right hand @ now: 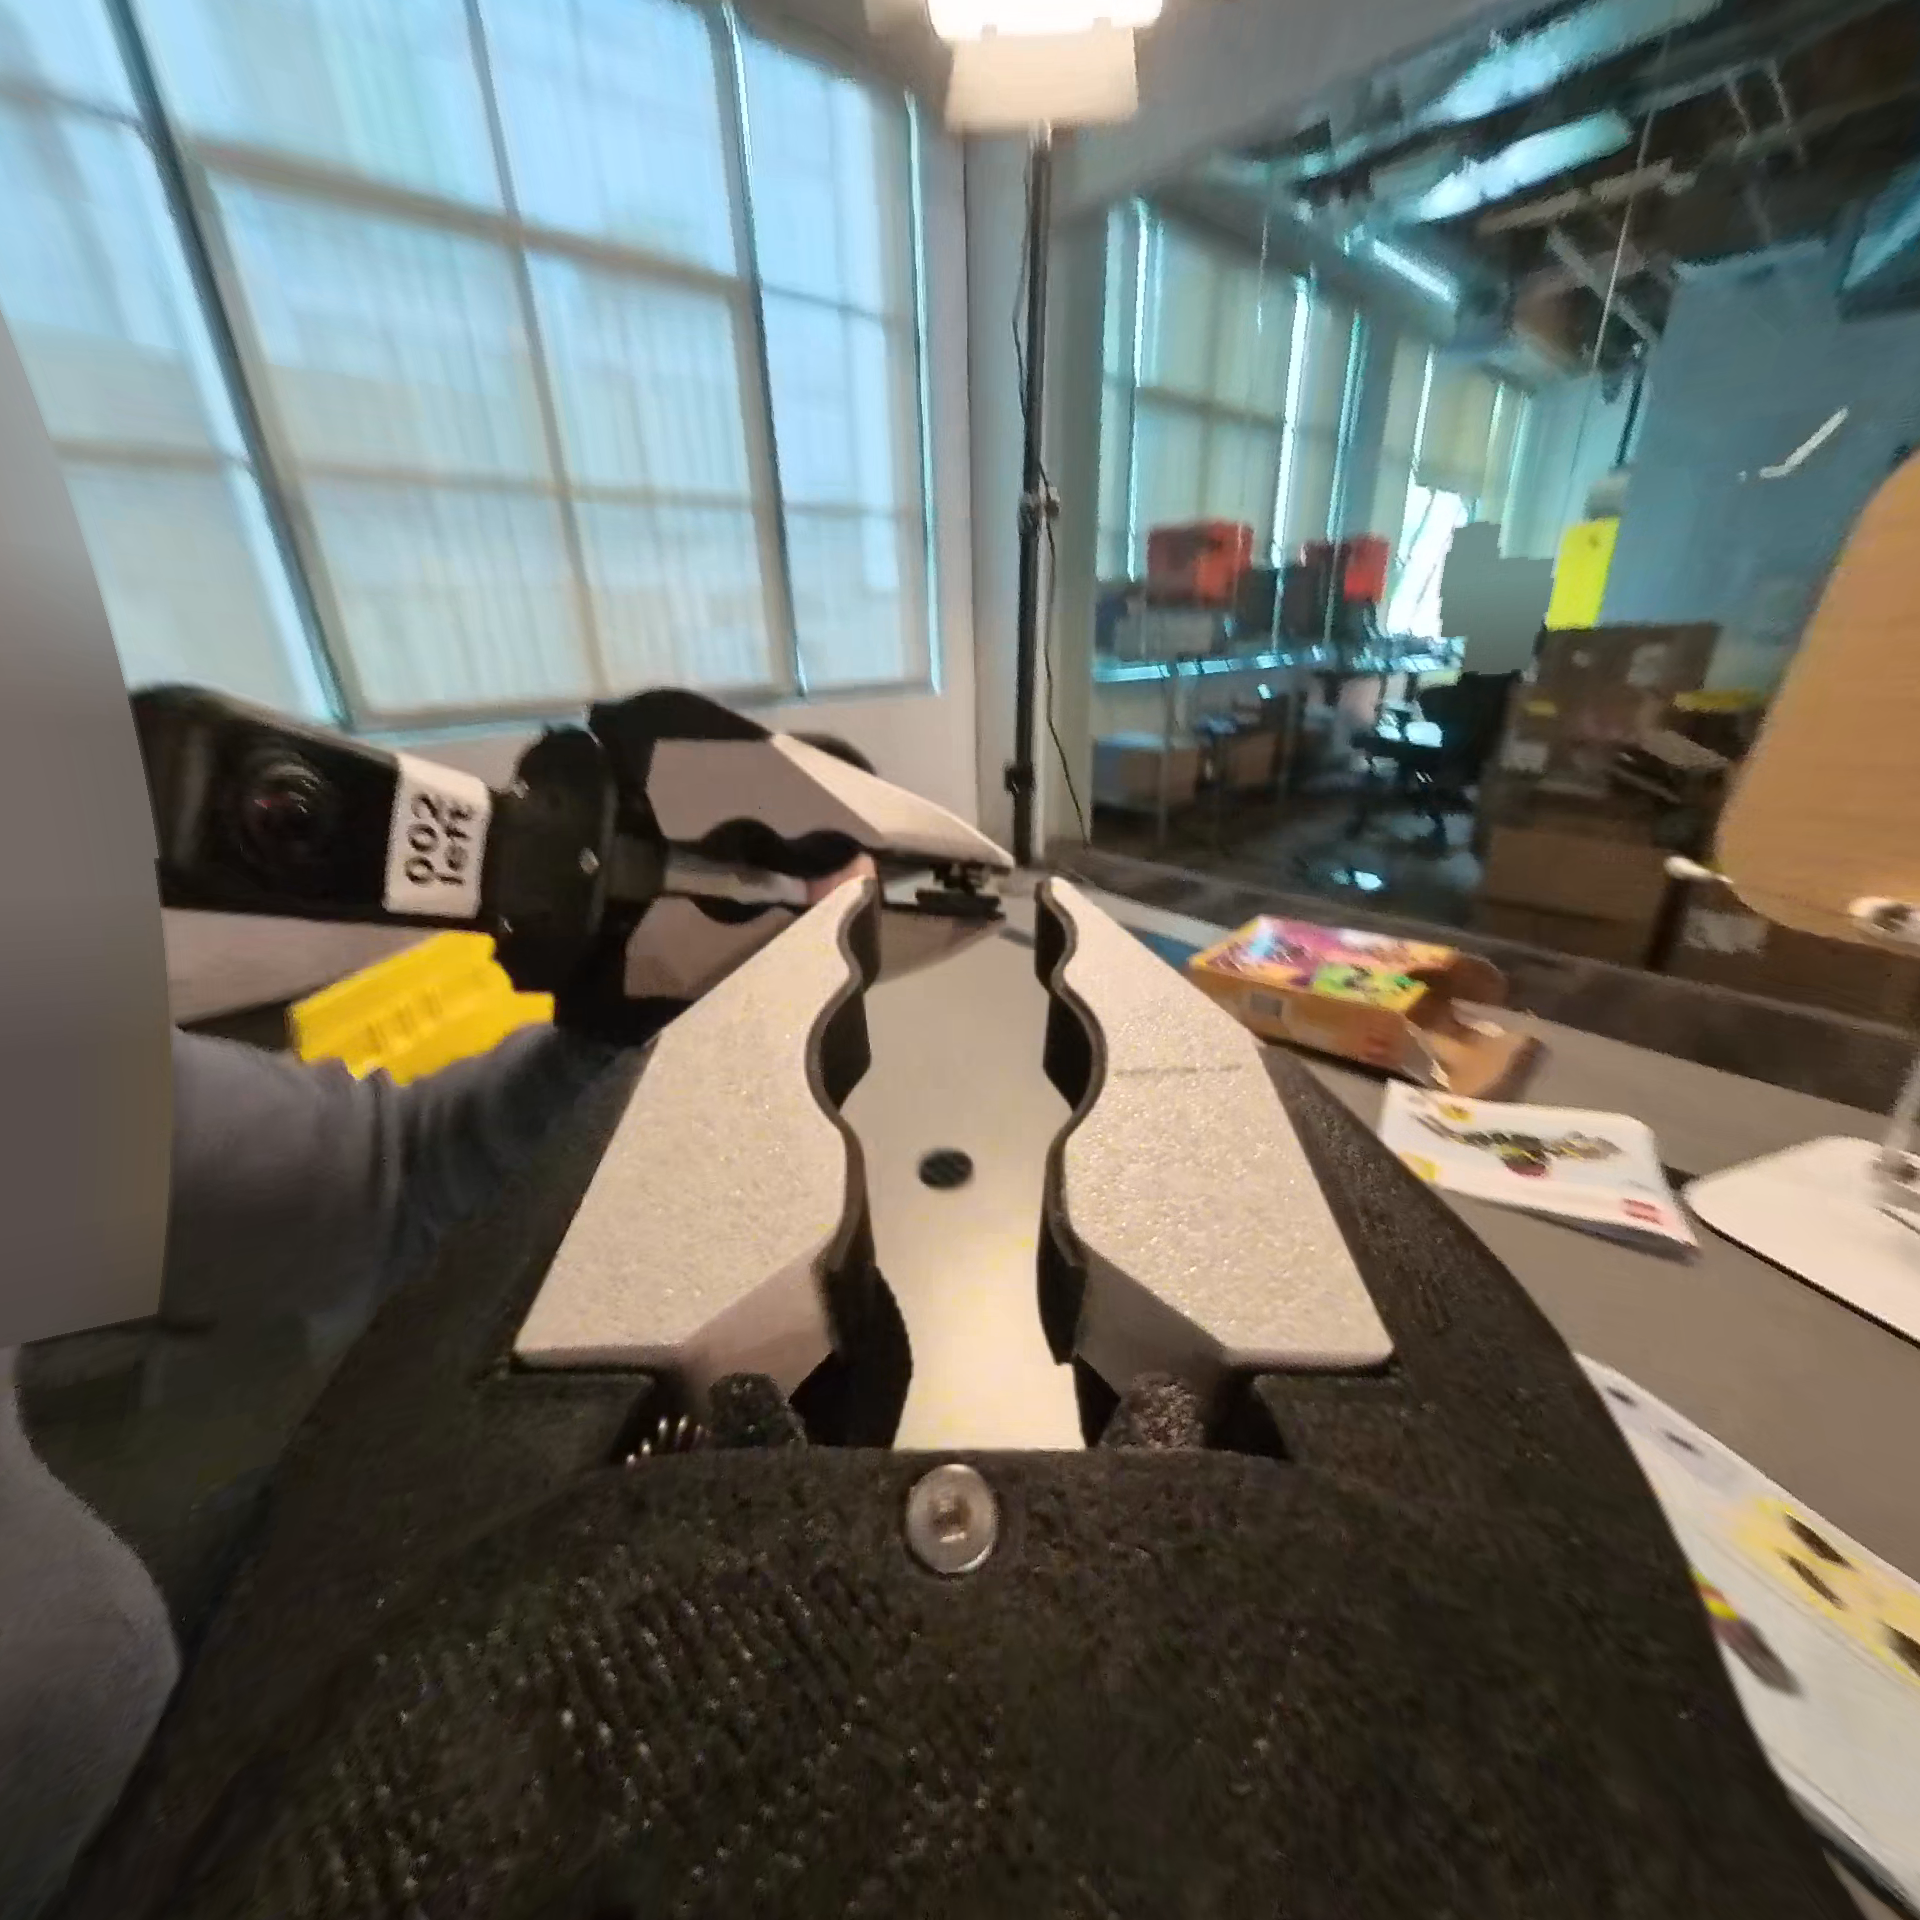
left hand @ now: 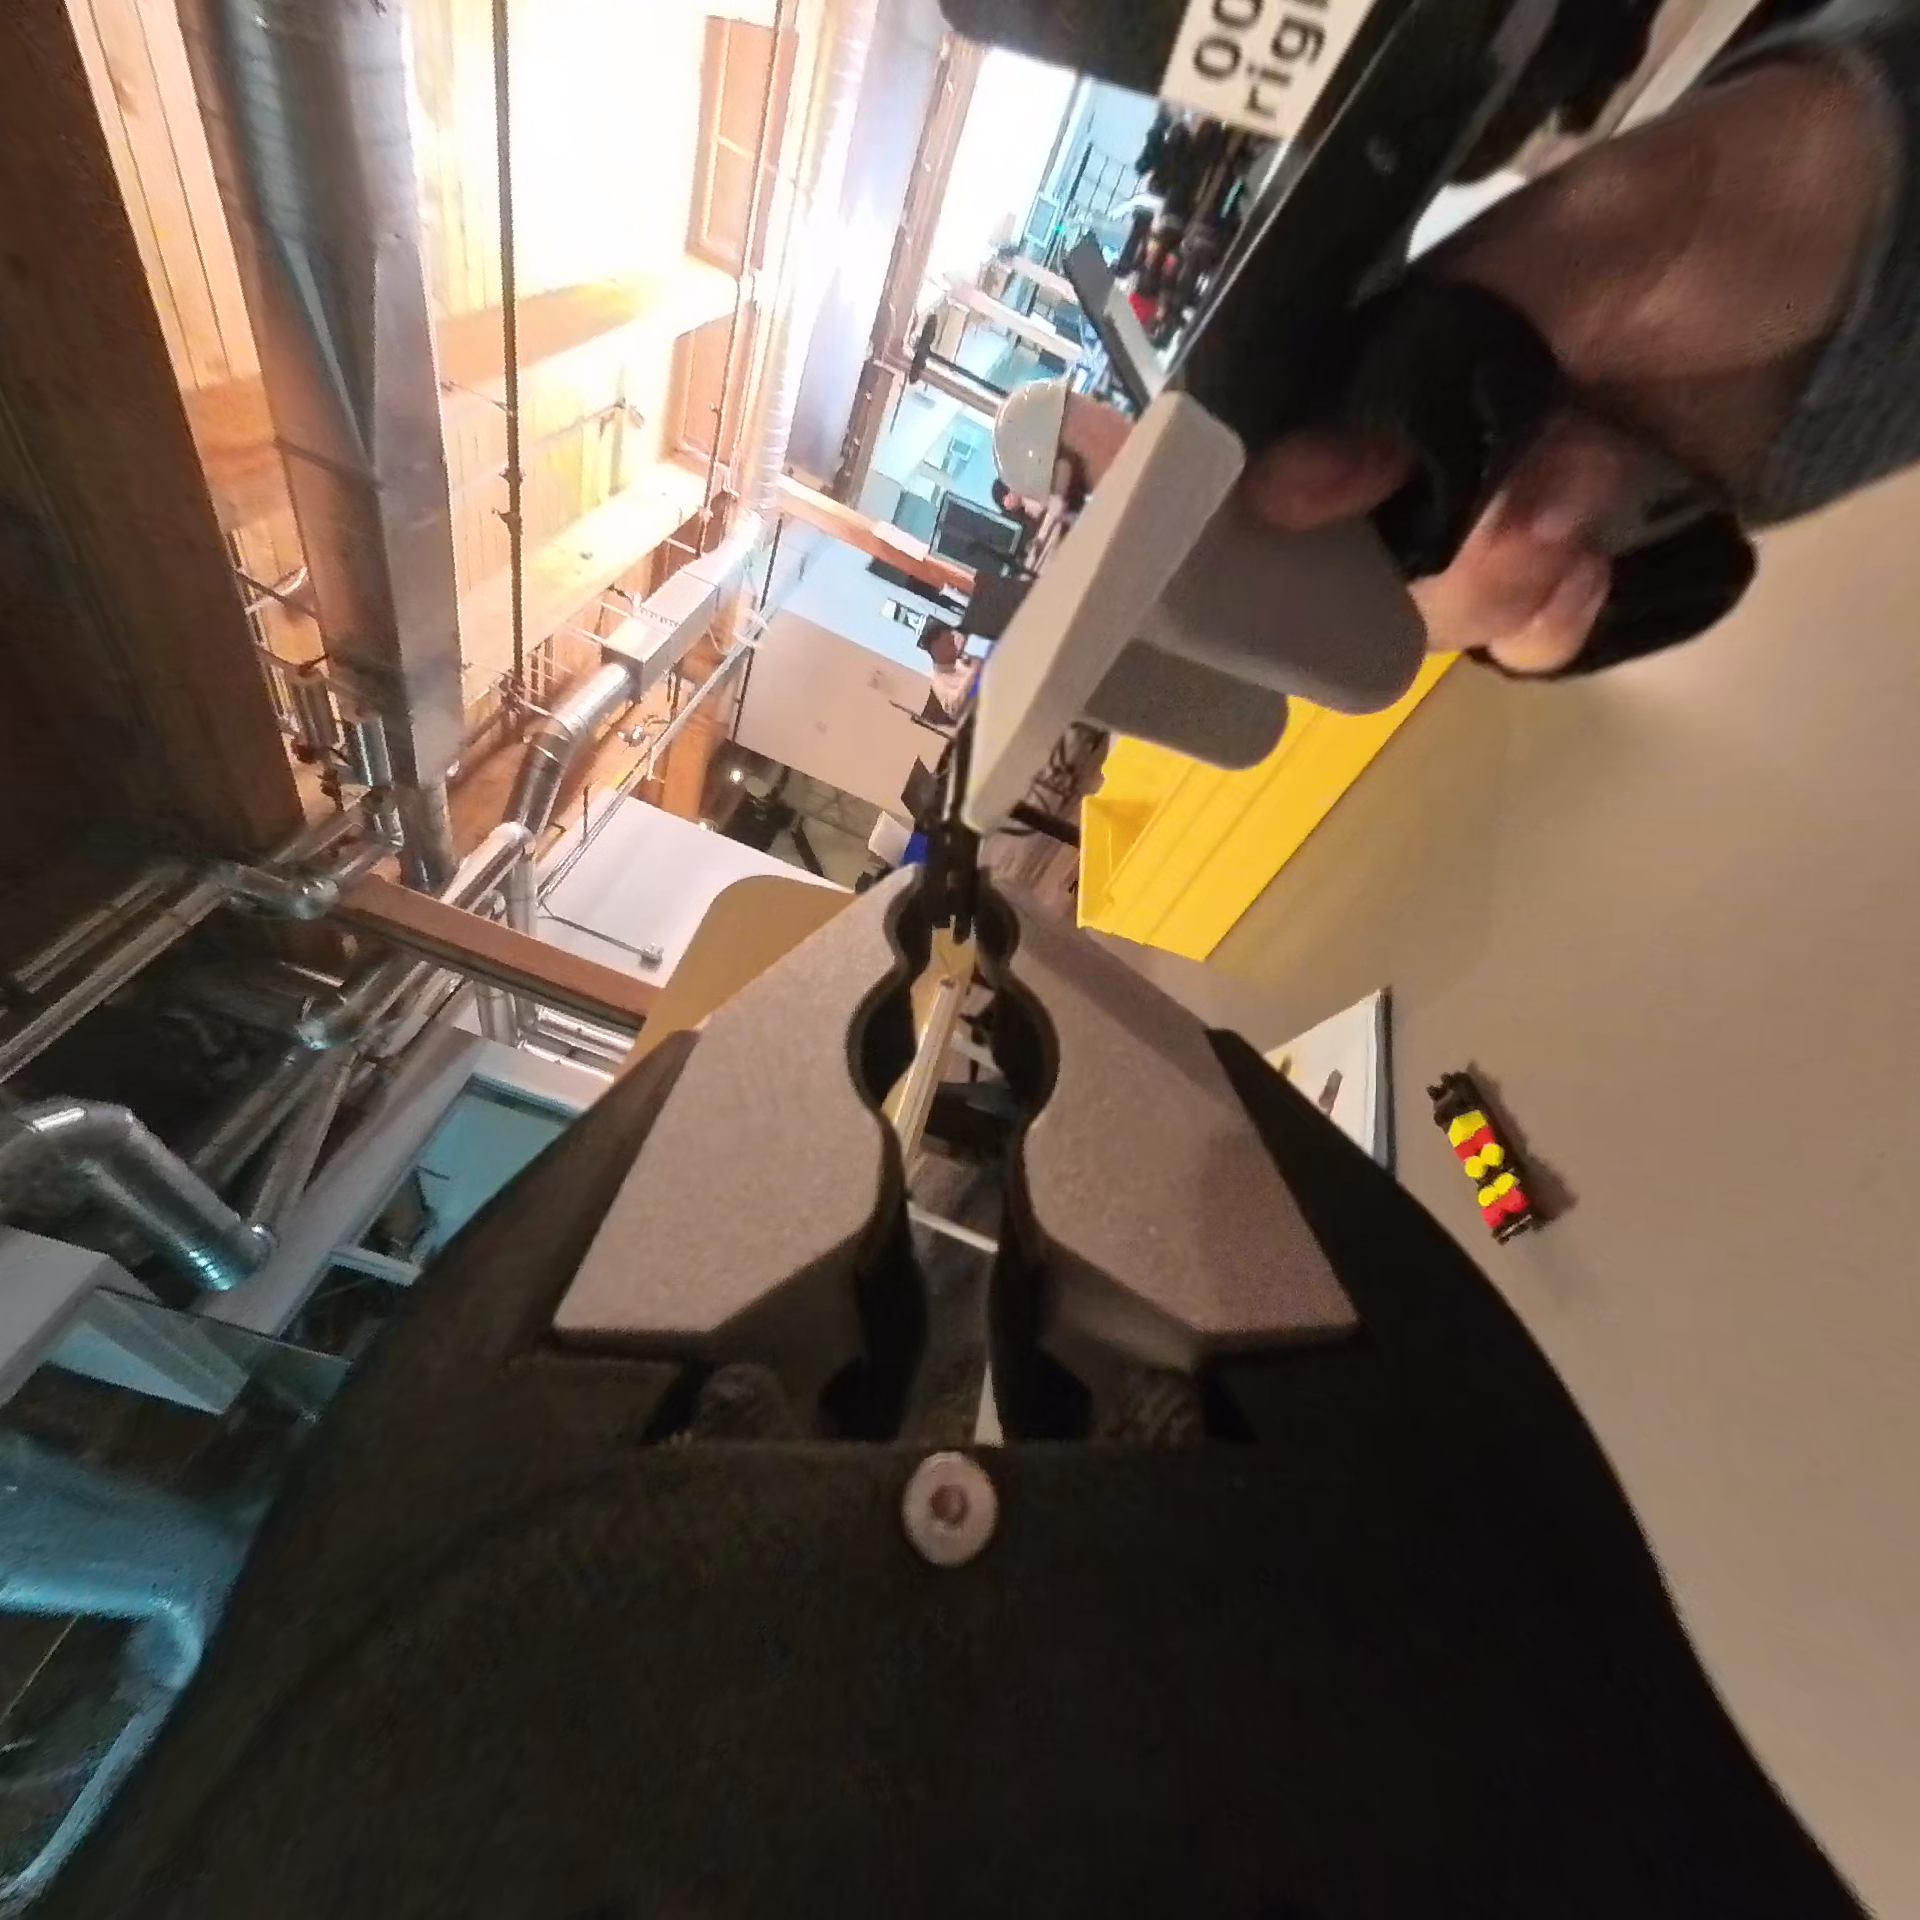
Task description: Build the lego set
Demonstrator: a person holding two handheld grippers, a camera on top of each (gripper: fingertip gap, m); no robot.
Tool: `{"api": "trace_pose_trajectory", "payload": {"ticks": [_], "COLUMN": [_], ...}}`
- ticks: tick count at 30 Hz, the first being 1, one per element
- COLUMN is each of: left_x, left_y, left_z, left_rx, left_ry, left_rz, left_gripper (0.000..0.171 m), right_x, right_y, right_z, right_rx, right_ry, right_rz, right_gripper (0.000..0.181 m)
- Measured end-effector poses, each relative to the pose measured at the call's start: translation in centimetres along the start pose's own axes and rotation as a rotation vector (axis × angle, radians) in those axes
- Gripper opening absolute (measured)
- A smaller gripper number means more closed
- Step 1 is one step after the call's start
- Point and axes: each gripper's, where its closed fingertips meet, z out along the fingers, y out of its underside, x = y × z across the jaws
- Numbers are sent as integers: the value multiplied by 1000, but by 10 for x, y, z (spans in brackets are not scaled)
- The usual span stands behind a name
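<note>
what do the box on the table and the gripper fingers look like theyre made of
The box looks like thin printed cardboard: glossy colourful faces, with a torn-open flap showing plain brown inside. The right gripper fingers look like hard grey plastic with a grainy, speckled matte surface, possibly 3D-printed; their inner wavy edges carry a black lining, maybe rubber, though that is unclear.

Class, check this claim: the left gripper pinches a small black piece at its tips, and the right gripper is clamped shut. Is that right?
Not quite. The right gripper is open, with its fingers standing apart, as the right wrist view shows. The left gripper does pinch a small black piece at its tips.
</note>
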Motion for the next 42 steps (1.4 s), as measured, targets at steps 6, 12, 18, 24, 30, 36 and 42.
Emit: {"api": "trace_pose_trajectory", "payload": {"ticks": [6,12,18,24,30,36,42], "left_x": [2,2,4,6,9,13,9], "left_y": [-6,-11,-16,-22,-27,-20,9], "left_z": [-1,-2,-4,-10,-14,-10,-1], "left_rx": [19,32,66,136,175,114,-68], "left_ry": [0,-6,3,28,32,67,92], "left_rz": [12,17,24,46,84,91,36], "left_gripper": [7,7,6,6,6,5,5], "right_x": [-7,-10,-13,-21,-26,-18,22], "right_y": [2,1,0,0,0,6,17], "right_z": [5,1,-2,-3,-7,-6,-17], "right_rx": [43,68,81,56,45,3,-382], "right_ry": [-25,-40,-97,-160,-225,-187,238], "right_rz": [21,2,41,94,172,128,-471], "right_gripper": [22,20,15,14,14,14,23]}}
